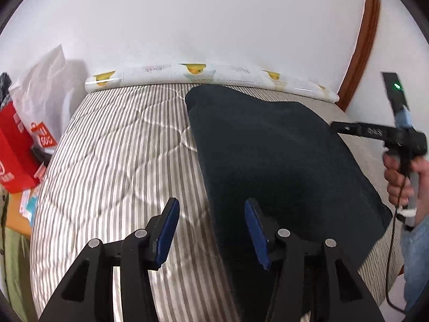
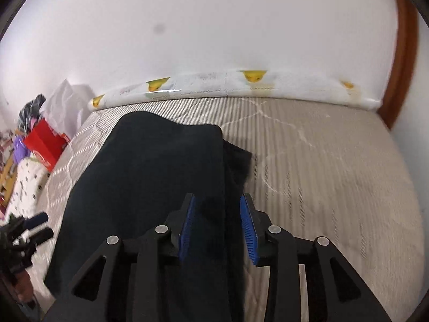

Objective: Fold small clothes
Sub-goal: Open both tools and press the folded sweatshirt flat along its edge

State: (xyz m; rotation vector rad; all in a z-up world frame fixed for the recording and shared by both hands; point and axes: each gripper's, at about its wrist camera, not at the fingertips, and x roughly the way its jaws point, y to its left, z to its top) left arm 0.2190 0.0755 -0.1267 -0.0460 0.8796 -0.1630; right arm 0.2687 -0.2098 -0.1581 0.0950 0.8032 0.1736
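Observation:
A dark navy garment [image 1: 270,155] lies spread on the striped mattress [image 1: 112,150]. My left gripper [image 1: 211,209] is open, over the garment's left edge near the front, with one blue pad over the mattress and one over the cloth. The garment also shows in the right wrist view [image 2: 150,171]. My right gripper [image 2: 217,209] is open with the garment's right edge between its pads, not pinched. The right gripper shows in the left wrist view [image 1: 335,127] at the garment's right side. The left gripper shows at the far left of the right wrist view [image 2: 40,225].
A white bumper with yellow ducks [image 1: 203,73] runs along the far edge of the mattress against the white wall. A red box [image 1: 13,153] and white bags [image 1: 43,91] sit left of the bed. A wooden door frame [image 1: 362,43] stands at right.

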